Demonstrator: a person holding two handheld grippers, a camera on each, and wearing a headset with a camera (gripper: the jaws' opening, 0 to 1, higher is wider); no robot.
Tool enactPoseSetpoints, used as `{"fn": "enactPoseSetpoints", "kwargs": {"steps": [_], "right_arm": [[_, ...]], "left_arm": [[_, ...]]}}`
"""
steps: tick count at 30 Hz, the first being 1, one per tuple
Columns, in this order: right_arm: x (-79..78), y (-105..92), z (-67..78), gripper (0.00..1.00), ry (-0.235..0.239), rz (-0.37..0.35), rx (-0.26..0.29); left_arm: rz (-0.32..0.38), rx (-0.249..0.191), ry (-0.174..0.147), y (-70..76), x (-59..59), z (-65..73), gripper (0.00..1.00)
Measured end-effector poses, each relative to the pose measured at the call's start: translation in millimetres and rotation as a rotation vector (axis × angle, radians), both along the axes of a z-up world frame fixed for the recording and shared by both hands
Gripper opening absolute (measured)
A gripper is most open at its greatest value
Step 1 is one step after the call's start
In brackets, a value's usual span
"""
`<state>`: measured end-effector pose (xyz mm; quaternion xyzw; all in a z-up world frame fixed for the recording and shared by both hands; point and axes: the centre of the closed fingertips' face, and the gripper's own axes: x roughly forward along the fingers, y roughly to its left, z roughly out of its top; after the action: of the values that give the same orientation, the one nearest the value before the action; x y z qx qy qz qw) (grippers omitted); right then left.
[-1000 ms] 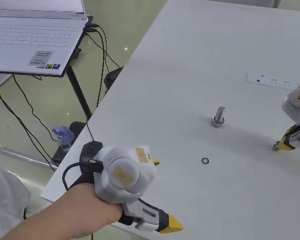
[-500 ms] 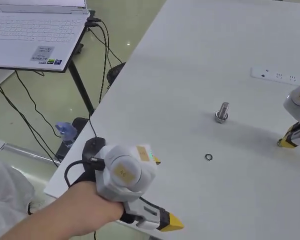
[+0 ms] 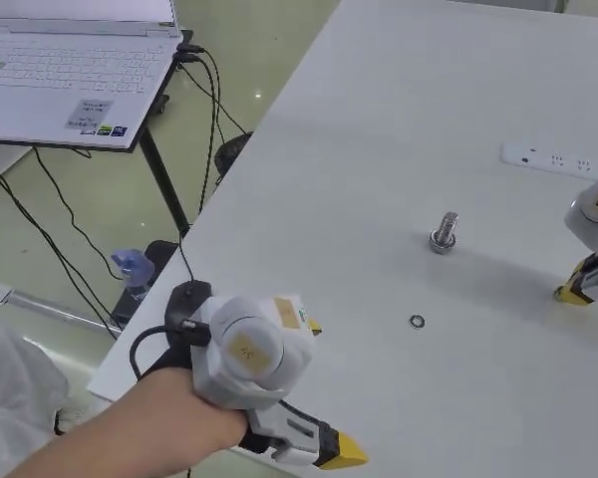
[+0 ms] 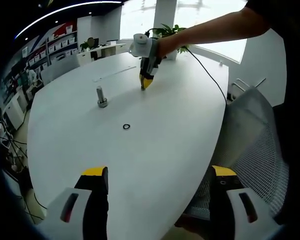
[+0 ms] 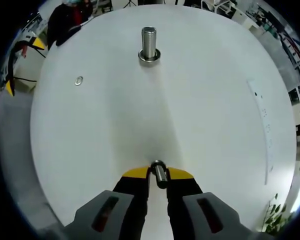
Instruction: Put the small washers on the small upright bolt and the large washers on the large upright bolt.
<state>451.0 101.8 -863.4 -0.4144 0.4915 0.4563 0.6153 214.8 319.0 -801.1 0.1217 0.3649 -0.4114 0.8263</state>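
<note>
Small bolt (image 5: 159,175) gripped in my right hand-held gripper (image 5: 158,171), well apart from large bolt (image 5: 149,42) upright on counter (image 5: 205,110) | small washer (image 5: 79,80) lies loose (flat) | left hand-held gripper (image 4: 158,172) released.

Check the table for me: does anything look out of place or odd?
The small bolt is not standing free: the right gripper pinches it down at the table. One washer lies loose.
</note>
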Motion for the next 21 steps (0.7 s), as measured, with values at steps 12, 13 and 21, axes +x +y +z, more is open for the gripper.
{"fn": "enactPoseSetpoints", "kwargs": {"steps": [12, 13, 21], "right_arm": [[1.2, 0.0, 5.6, 0.21, -0.002, -0.007, 0.021], [1.5, -0.4, 6.5, 0.23, -0.002, -0.011, 0.024], [1.6, -0.9, 21.3, 0.24, -0.014, -0.006, 0.038]], "left_arm": [[0.000, 0.003, -0.002, 0.7, -2.7, -0.2, 0.83], [0.002, 0.002, -0.004, 0.9, -2.3, 0.3, 0.83], [0.006, -0.002, -0.019, 0.2, -1.3, 6.7, 0.83]]}}
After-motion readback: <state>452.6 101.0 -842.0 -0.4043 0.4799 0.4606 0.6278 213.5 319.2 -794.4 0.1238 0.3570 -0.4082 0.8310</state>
